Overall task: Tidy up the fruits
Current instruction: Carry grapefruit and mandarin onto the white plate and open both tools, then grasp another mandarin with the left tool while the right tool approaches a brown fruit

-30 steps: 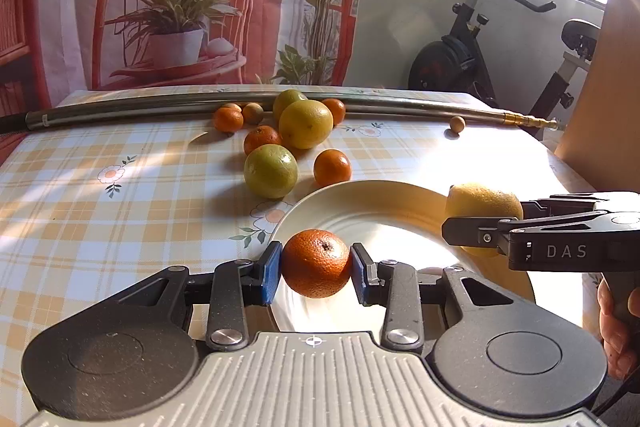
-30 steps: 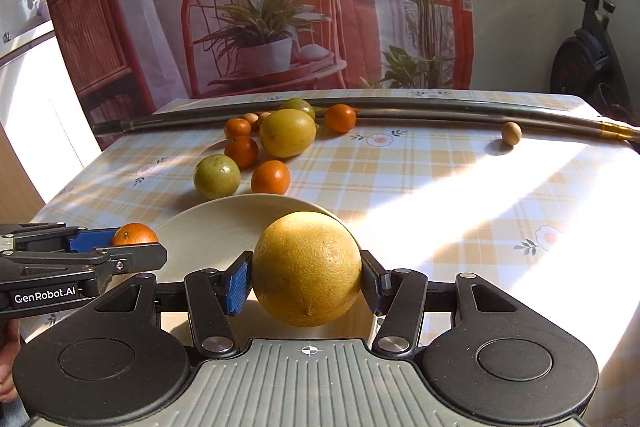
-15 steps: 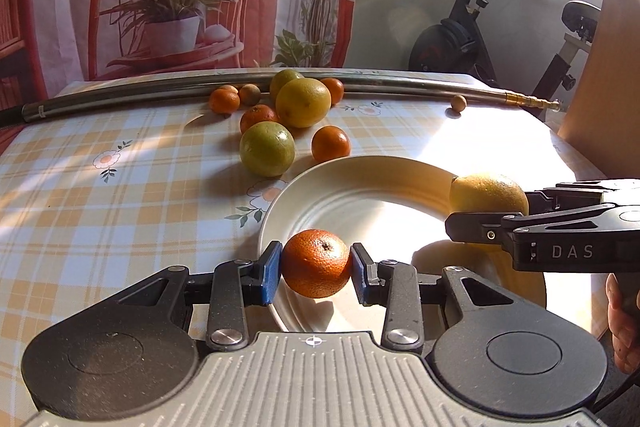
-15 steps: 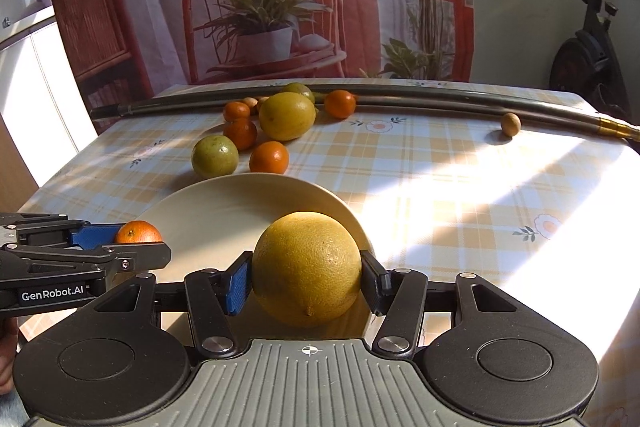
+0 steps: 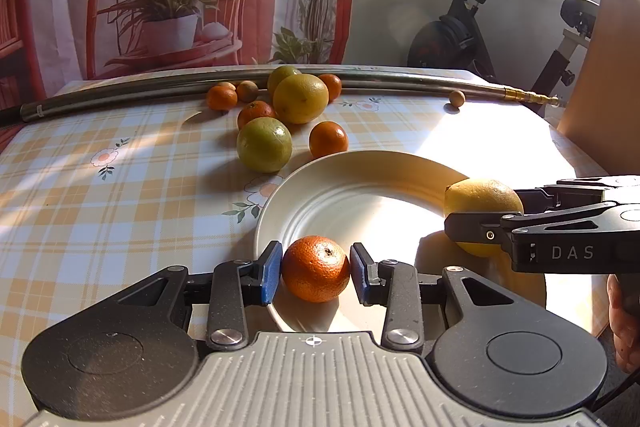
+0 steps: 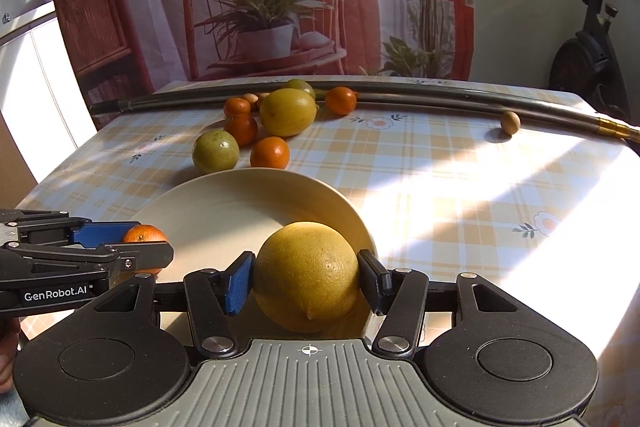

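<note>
Over the plate: both grippers hang above the cream plate (image 5: 304,195), which rests on the checked desk (image 5: 100,195).
Left gripper (image 5: 315,273): its fingers (image 5: 271,273) are clenched on a small orange (image 5: 316,269), blue pad on one side, dark pad on the other, above the plate's near rim.
Right gripper (image 6: 307,281): its fingers (image 6: 239,283) are grasping a large yellow citrus (image 6: 306,277) above the plate's right edge; whether either fruit touches the plate, I cannot tell.
Side views: the left camera shows the citrus at right, pinched by the right gripper; the right camera shows the orange at left, half hidden by the left gripper.
Loose fruit: beyond the plate lie a green-yellow citrus (image 5: 264,145), three small oranges, a big yellow one (image 5: 300,99) and more behind it, in a cluster.
Stray piece: a small tan fruit (image 5: 457,97) sits well apart, to the right, beside the metal pole (image 5: 120,91).
Pole: it spans the desk's far edge.
Person: part of a hand (image 5: 624,323) shows at the left camera's right border.
</note>
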The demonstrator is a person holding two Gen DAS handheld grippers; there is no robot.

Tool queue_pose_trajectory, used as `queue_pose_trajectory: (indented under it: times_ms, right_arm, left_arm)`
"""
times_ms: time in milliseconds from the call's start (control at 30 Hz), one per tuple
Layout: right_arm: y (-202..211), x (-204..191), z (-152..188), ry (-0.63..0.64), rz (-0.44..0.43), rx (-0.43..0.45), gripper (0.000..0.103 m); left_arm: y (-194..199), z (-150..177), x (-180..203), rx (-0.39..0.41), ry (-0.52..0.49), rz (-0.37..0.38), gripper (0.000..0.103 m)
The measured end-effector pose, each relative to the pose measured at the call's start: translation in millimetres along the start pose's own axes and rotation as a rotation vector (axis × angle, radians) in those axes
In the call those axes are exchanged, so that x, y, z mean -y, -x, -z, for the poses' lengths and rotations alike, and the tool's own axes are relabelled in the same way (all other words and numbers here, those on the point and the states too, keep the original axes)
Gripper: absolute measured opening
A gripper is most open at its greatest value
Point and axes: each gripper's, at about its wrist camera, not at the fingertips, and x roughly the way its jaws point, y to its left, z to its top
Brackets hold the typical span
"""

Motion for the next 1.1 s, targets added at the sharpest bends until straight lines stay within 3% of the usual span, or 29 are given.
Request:
queue_pose_trajectory:
  times_ms: [233, 733, 867, 1000, 1100]
  right_arm:
    - [-0.1, 0.7, 0.2, 0.0, -0.001, 0.0, 0.052]
    - [9.2, 3.0, -3.7, -0.025, -0.019, 0.036, 0.056]
    - [15.1, 4.8, -8.1, -0.031, -0.029, 0.069, 0.057]
    - [20.4, 6.9, -15.0, -0.029, -0.023, 0.101, 0.062]
    - [25.3, 6.7, -22.3, -0.005, -0.019, 0.118, 0.066]
  left_arm:
    - [0.7, 1.3, 3.4, 0.006, -0.01, 0.022, 0.053]
    - [10.1, -3.6, 2.7, 0.05, -0.023, -0.004, 0.057]
    - [19.3, -10.9, -0.1, 0.087, -0.037, -0.073, 0.067]
    - [33.0, -22.9, -3.8, 0.128, -0.025, -0.155, 0.088]
    - [40.8, -31.5, -1.7, 0.168, -0.059, -0.239, 0.09]
